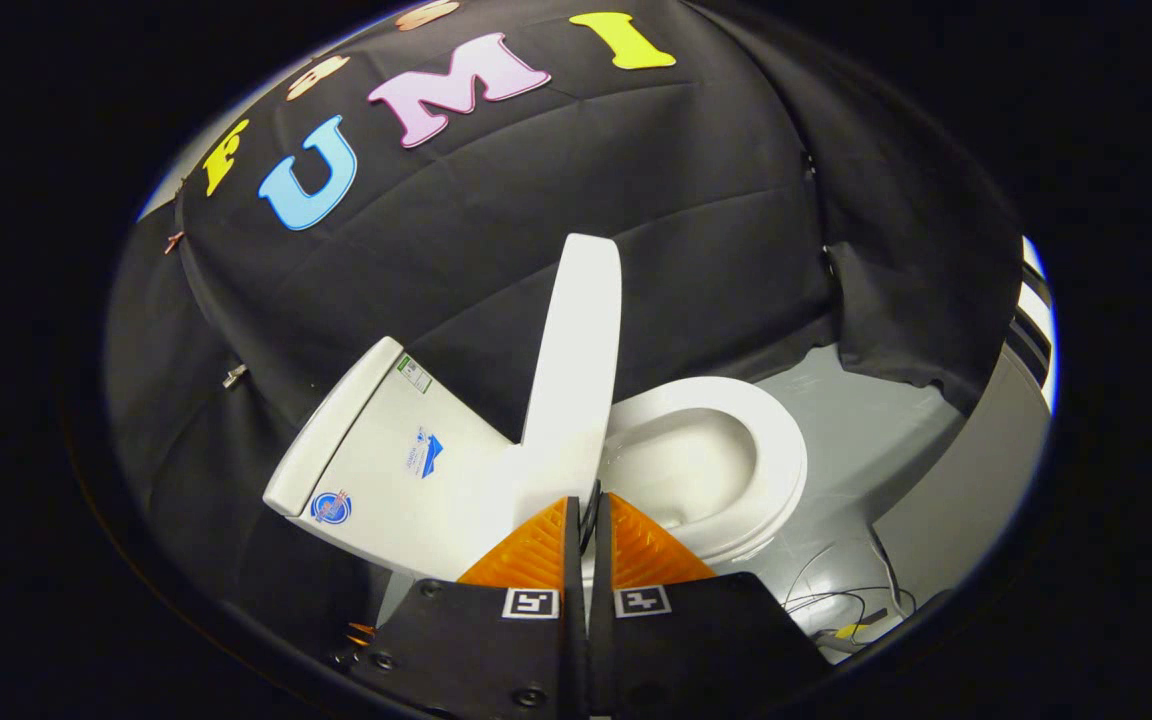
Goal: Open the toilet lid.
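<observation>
Lid (576,370) raised near upright toward tank (386,460) at ten o'clock, baring seat (776,470) at two o'clock; gripper (588,515) fingers nearly closed, seemingly holding nothing

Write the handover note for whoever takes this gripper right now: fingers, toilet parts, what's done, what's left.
Gripper: the orange fingers are closed almost together, with only a thin slit between them. Their tips sit at the lower edge of the toilet lid; whether they pinch that edge cannot be told.
Lid: raised, standing roughly upright between the tank and the bowl.
Seat: down on the bowl, and the bowl is exposed.
Done: the lid is lifted off the seat.
Left: likely ease the lid back to rest against the tank, then free the fingers and draw away.
</observation>
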### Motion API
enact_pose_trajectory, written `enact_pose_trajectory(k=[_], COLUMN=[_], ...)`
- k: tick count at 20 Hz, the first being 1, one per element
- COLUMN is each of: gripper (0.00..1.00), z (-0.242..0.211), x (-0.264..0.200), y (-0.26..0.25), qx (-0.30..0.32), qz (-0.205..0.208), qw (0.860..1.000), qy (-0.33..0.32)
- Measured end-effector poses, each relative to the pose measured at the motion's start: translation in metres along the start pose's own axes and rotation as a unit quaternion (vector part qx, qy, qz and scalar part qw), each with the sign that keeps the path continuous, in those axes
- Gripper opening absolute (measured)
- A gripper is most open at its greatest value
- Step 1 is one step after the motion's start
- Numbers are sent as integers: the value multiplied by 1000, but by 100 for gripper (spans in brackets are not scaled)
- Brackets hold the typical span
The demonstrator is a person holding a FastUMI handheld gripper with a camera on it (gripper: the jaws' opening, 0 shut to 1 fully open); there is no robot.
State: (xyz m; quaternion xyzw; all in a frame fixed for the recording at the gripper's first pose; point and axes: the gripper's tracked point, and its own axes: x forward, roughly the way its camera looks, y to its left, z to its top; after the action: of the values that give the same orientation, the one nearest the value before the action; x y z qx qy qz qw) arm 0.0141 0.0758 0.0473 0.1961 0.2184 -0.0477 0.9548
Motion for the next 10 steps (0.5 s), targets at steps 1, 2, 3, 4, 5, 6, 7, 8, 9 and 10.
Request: enact_pose_trajectory(k=[1,2,3,4,5,6,7,8,9,10], gripper=[6,6,6,6,6,6,6,6,6,6], z=[2,2,2,3,3,2,2,1,0,1], x=[-2,-2,-2,-3,-3,-4,-4,-4,-4,-5], y=[6,11,16,21,25,30,34,38,44,51], qx=[-5,-12,-17,-23,-28,-29,-31,-37,-45,-51], qz=[-2,-5,-8,-12,-16,-21,-26,-29,-29,-26], qw=[1000,1000,1000,1000,999,999,999,999,999,998], qy=[-1,-3,-5,-7,-7,-7,-6,-5,-6,-8])
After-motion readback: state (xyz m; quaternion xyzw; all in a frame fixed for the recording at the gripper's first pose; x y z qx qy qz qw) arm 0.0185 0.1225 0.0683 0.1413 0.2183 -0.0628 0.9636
